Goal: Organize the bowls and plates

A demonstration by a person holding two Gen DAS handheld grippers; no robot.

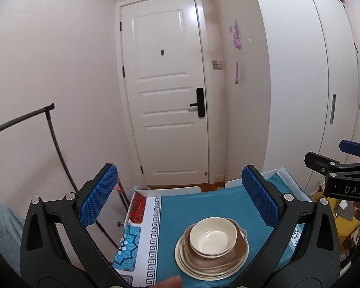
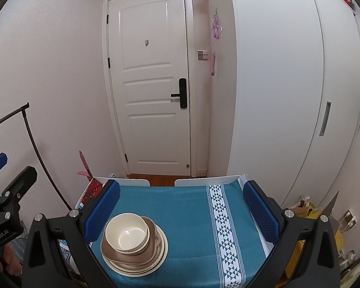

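A stack of dishes stands on the teal tablecloth (image 1: 204, 206): cream bowls (image 1: 212, 236) nested on top, a brown square dish (image 1: 228, 256) under them, cream plates (image 1: 204, 270) at the bottom. The same bowls (image 2: 126, 231), brown dish (image 2: 132, 254) and plates (image 2: 153, 262) show in the right wrist view, at the left of the cloth (image 2: 180, 211). My left gripper (image 1: 180, 199) is open and empty, held above and behind the stack. My right gripper (image 2: 181, 207) is open and empty, to the right of the stack.
A white door (image 1: 165, 91) and white wardrobe (image 1: 300, 72) stand behind the table. A black clothes rail (image 1: 52, 132) leans at the left. Two white chair backs (image 2: 204, 181) sit at the table's far edge. Bags and clutter (image 2: 307, 211) lie on the floor at the right.
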